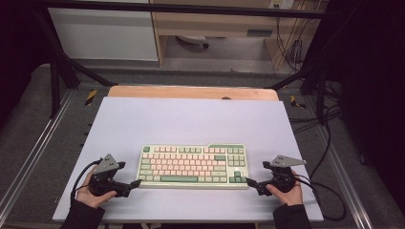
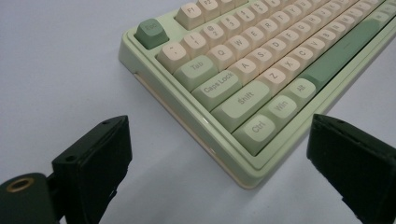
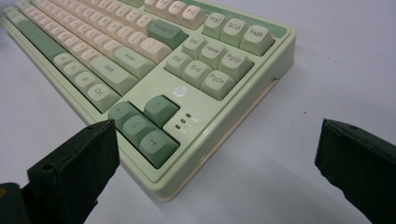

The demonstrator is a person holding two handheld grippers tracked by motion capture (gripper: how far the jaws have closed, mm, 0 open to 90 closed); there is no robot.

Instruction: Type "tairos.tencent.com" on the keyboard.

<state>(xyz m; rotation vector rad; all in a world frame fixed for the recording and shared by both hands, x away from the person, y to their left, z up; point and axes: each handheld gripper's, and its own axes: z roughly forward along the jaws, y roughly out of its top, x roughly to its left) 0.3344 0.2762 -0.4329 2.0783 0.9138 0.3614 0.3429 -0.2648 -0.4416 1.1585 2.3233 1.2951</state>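
The mechanical keyboard (image 1: 193,166) lies flat mid-bench (image 1: 191,119), a stiff, fairly heavy slab with loose-fitting keycaps. Left tool (image 1: 135,183) and right tool (image 1: 248,182) stand apart at its near corners; the case edges look the safest hold.

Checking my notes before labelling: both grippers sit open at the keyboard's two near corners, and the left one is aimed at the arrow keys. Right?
Not quite: the left gripper faces the Ctrl corner of the keyboard, as the left gripper view shows. The rest holds.
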